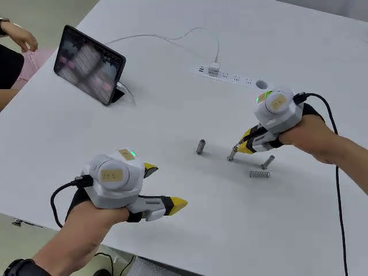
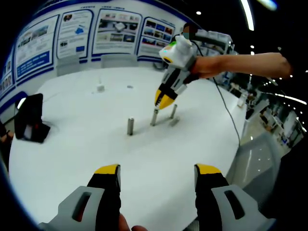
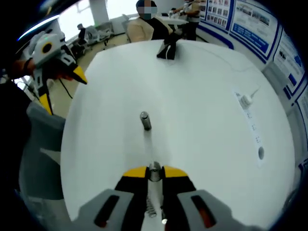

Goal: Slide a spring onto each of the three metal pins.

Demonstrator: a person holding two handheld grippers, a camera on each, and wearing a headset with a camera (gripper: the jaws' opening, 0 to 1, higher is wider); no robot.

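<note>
My right gripper (image 1: 238, 148) (image 3: 154, 171) is shut on the top of a tilted metal pin (image 1: 232, 154) (image 2: 154, 117) at mid-table. I cannot tell whether a spring is round that pin. Left of it stands an upright pin (image 1: 200, 146) (image 3: 145, 120) (image 2: 130, 126) that looks ribbed, as if a spring is on it. A third pin (image 1: 267, 162) stands to the right, with a loose spring (image 1: 259, 173) lying flat beside it. My left gripper (image 1: 164, 185) (image 2: 156, 169) hovers open near the front edge, holding nothing.
A tablet (image 1: 89, 64) on a stand sits at the back left, with a cable running to a white power strip (image 1: 224, 75) at the back. A person's hand (image 1: 20, 35) rests past the table's left edge. The white table (image 1: 172, 115) ends just below my left gripper.
</note>
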